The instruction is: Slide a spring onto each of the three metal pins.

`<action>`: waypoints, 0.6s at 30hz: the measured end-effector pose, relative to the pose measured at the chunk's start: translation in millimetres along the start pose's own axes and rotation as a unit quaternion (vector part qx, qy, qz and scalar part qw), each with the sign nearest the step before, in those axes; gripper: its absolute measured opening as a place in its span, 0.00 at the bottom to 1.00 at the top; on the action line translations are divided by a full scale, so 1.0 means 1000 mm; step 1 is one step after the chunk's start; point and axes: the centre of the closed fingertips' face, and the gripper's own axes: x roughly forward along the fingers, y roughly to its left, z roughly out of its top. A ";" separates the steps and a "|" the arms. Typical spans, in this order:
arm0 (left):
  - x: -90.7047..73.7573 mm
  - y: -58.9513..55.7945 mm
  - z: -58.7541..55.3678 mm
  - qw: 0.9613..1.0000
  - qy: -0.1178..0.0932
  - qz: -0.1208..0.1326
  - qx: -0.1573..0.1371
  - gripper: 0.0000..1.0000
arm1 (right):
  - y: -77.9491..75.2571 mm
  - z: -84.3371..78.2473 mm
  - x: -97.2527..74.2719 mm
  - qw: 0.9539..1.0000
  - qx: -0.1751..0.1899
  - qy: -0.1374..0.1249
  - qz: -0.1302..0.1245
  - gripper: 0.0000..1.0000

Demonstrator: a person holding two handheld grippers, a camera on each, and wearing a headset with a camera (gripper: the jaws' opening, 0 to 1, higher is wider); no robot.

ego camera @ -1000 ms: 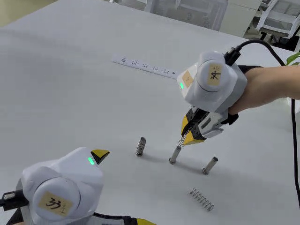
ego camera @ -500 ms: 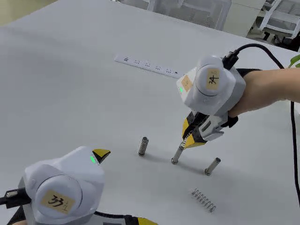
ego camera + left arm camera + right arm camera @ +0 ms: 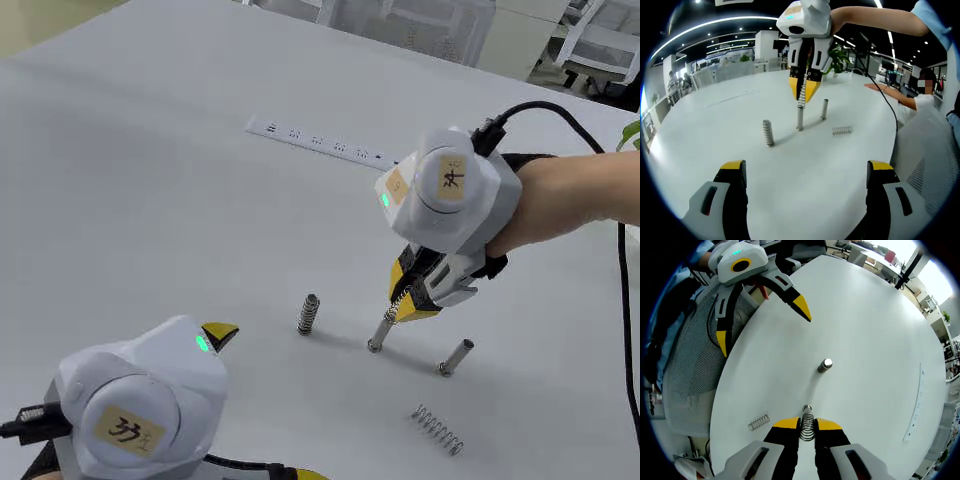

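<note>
Right gripper [image 3: 408, 308], clamping spring [image 3: 398, 302], has dropped: spring end now meets middle pin [image 3: 379, 334], so pin 2 of 3 starts. Left gripper [image 3: 806, 166] wide, idle.

You work at a broad white table [image 3: 150, 180] with a white power strip [image 3: 320, 142] lying flat near its far side. Beyond that edge stand pale chairs [image 3: 440, 25]. Long ceiling light strips [image 3: 715, 25] glow over an open office. A green plant [image 3: 840, 57] stands behind the table, and a grey mesh chair [image 3: 685, 380] sits beside it.
</note>
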 end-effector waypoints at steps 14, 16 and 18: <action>0.000 -0.002 -0.003 1.000 0.005 -0.005 0.000 0.99 | 0.001 -0.002 0.019 1.000 -0.006 0.022 0.007 0.08; 0.000 -0.003 -0.003 1.000 0.005 -0.006 0.000 0.99 | 0.002 -0.003 0.023 1.000 -0.005 0.026 0.008 0.08; 0.000 -0.003 -0.003 1.000 0.006 -0.006 0.000 0.99 | 0.002 -0.003 0.026 1.000 -0.007 0.028 0.008 0.08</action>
